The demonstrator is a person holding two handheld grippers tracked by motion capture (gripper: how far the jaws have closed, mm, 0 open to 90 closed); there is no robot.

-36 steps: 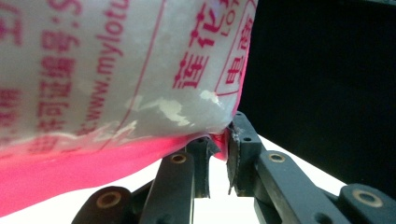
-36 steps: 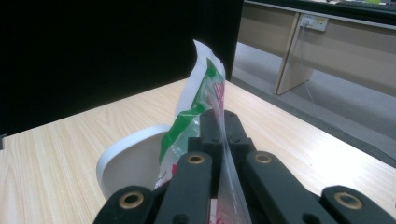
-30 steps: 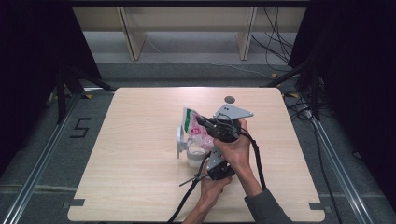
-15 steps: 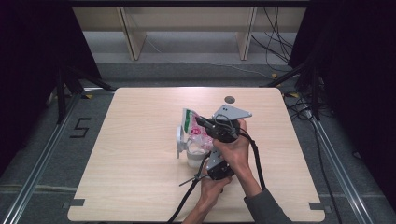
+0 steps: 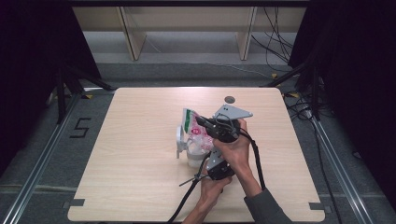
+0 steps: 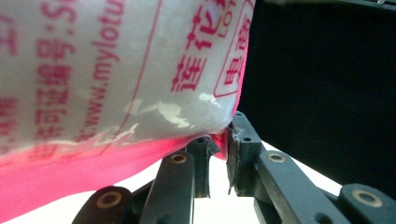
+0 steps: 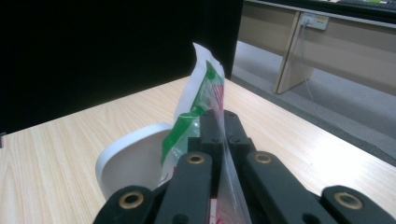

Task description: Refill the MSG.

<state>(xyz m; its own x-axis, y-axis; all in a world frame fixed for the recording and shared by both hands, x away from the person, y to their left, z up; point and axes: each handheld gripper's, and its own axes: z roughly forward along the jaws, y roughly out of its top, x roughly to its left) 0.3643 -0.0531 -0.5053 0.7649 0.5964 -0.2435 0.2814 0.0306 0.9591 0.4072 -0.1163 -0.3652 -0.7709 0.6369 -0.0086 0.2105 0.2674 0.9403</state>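
Near the table's (image 5: 140, 186) middle, nothing has shifted: my right gripper (image 7: 223, 122) stays clamped on the bag's (image 5: 196, 130) top edge, my left gripper (image 6: 219, 154) pinching its pink bottom corner.

No visible change (whole scene).

The high view looks down and forward over the table (image 5: 140, 186). Both gripper views sit very close to the bag (image 5: 196, 133), which all three views share.
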